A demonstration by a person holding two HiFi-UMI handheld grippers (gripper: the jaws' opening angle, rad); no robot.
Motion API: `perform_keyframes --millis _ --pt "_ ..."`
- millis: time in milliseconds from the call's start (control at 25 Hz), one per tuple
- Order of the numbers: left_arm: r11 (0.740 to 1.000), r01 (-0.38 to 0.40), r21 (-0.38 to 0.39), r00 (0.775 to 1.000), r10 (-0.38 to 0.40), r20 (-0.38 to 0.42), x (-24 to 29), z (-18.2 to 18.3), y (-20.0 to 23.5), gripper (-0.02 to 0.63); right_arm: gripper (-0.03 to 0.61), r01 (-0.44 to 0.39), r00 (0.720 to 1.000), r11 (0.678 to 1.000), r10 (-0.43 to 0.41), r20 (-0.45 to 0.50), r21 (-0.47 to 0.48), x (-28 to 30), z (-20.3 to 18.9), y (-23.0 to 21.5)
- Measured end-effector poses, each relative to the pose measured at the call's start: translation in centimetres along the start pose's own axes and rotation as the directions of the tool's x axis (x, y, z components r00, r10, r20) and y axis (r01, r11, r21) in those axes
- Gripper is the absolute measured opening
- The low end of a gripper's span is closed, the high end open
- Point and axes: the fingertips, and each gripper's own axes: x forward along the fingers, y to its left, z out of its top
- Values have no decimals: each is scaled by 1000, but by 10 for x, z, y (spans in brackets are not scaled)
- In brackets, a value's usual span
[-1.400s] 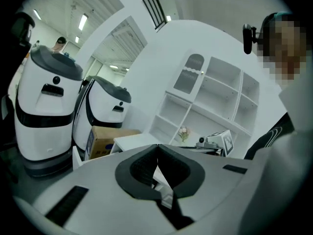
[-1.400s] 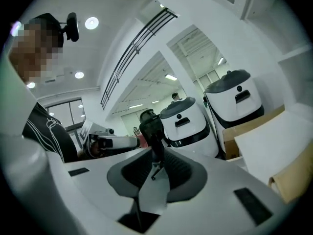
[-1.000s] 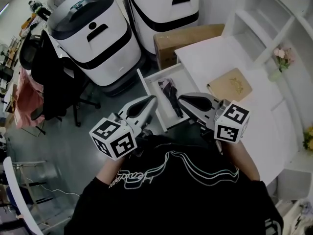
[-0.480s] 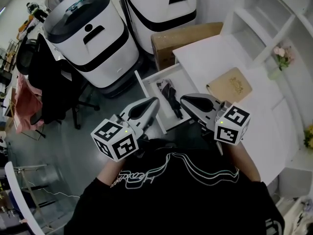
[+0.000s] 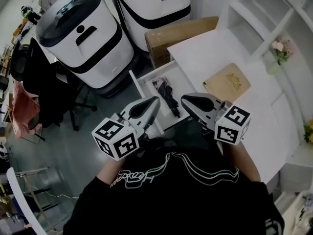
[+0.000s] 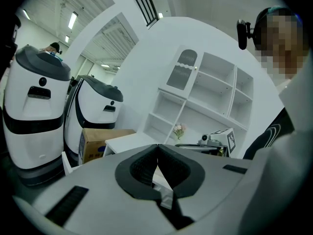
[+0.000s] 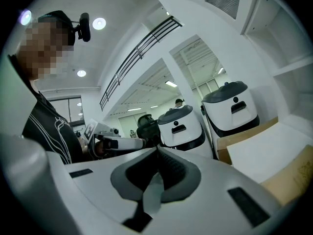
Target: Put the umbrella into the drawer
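Note:
The dark folded umbrella (image 5: 165, 91) lies inside the open white drawer (image 5: 142, 93) under the desk's front edge. My left gripper (image 5: 155, 100) is held just this side of the drawer, its jaws shut and empty. My right gripper (image 5: 184, 99) hovers by the drawer's near right corner, also shut with nothing in it. In the left gripper view the left gripper (image 6: 157, 145) has its black pads together, and the right gripper view shows the same of the right gripper (image 7: 157, 149). Neither touches the umbrella.
Two white machines with black bands (image 5: 80, 38) (image 5: 156, 6) stand beyond the drawer, with a cardboard box (image 5: 181, 31) beside them. The white desk (image 5: 210, 58) carries a tan book (image 5: 227, 82). White shelves with flowers (image 5: 279, 50) rise at right. A dark chair (image 5: 46, 82) stands at left.
Both grippers stay shut and side by side, sinking slightly. In the head view the drawer, umbrella and machines have slid a little up and to the left.

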Motion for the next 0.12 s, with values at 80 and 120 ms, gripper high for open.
perform_keyframes --millis 80,120 --pt "1000 0 -2 1000 0 -7 3 -3 2 20 44 4 1000 1000 -4 0 5 0 -2 -3" --pt "1000 0 -3 1000 0 -10 4 -4 3 20 44 6 1000 1000 -6 0 7 0 -3 -4"
